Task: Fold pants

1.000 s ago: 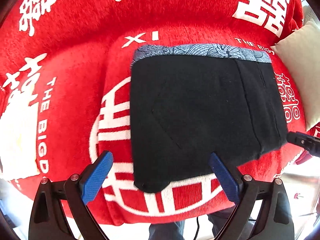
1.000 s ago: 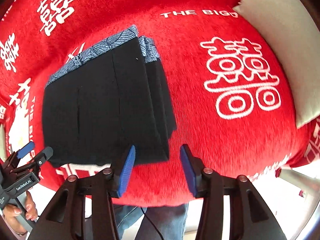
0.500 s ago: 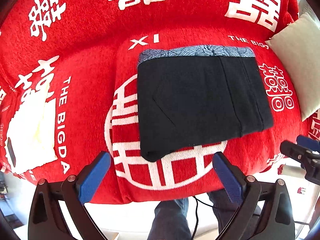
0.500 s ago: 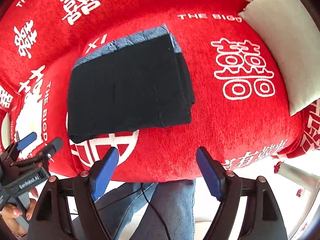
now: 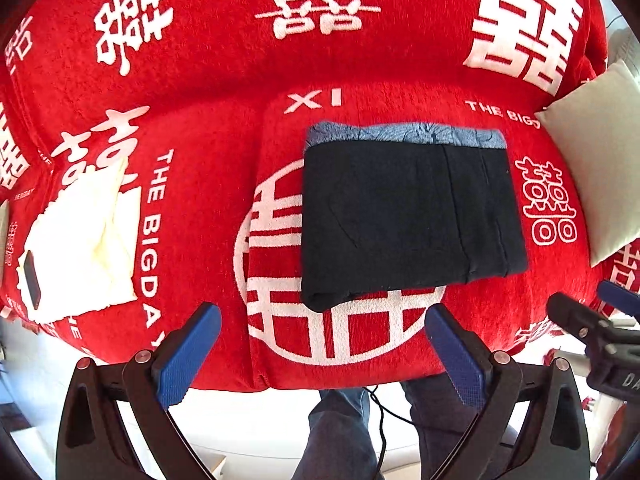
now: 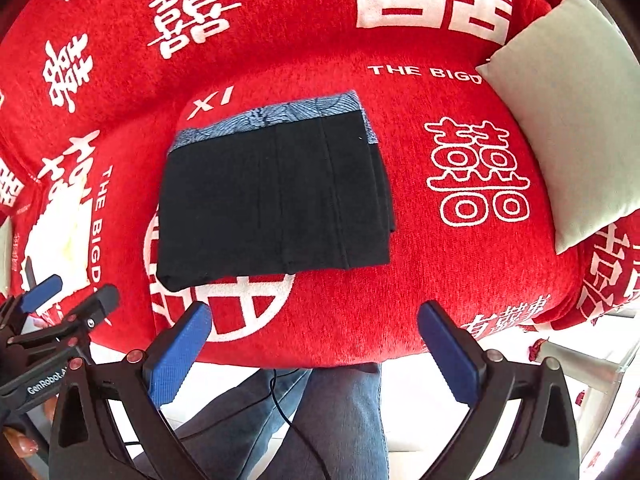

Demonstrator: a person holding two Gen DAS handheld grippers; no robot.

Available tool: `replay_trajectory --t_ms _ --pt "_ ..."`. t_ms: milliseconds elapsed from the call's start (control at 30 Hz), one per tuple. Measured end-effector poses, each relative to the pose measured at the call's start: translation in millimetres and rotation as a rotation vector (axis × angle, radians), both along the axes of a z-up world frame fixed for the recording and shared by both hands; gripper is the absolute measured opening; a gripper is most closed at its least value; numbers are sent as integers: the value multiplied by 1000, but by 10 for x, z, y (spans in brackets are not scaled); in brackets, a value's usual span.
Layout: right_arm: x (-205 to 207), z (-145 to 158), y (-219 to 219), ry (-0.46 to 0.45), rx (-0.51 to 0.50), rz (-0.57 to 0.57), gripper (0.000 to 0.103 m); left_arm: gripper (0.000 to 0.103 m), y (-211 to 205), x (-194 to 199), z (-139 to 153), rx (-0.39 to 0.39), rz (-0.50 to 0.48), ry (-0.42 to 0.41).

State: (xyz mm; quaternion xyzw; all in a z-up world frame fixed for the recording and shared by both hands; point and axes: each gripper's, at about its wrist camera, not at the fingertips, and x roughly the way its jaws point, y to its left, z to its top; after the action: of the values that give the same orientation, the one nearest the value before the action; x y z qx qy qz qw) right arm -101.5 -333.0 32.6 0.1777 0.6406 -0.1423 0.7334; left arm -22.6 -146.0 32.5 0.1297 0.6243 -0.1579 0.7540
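1. The red cover (image 5: 208, 92), printed with white characters, fills most of both views. It drapes a cushioned seat whose front edge curves across the lower third of each frame.

2. The pants (image 5: 408, 216) lie at the centre of the left wrist view, and left of centre in the right wrist view (image 6: 272, 204). They are a compact black rectangle with stacked layers showing at the right edge and a blue patterned band (image 5: 404, 136) along the top edge. They rest flat on the cover, and nothing touches them.

3. A pale cushion (image 6: 568, 112) sits at the right edge, well apart from the pants. A cream cloth (image 5: 80, 240) with a small dark object on it lies at the far left.

4. The left gripper (image 5: 320, 356) has its blue pads spread wide at the bottom of its own frame, with nothing between them.

5. The right gripper (image 6: 316, 356) has just been opening, and its pads now stand fully apart and empty, clear of the fabric below the pants' lower edge.

6. The person's jeans-clad legs (image 6: 332, 412) show at the bottom centre.

7. Judgement: the folding looks finished, and this is the release and retreat. At most, the next move would be squaring the slightly uneven lower left corner, which calls for a light pinch without disturbing the stacked layers.
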Motion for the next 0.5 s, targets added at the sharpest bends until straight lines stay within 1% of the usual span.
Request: replay_trajectory --t_ms 167,500 --pt "10 56 97 13 -29 16 103 102 -24 -34 75 22 -27 -13" --pt "49 144 184 22 -78 58 103 102 -51 -110 83 50 -47 -7"
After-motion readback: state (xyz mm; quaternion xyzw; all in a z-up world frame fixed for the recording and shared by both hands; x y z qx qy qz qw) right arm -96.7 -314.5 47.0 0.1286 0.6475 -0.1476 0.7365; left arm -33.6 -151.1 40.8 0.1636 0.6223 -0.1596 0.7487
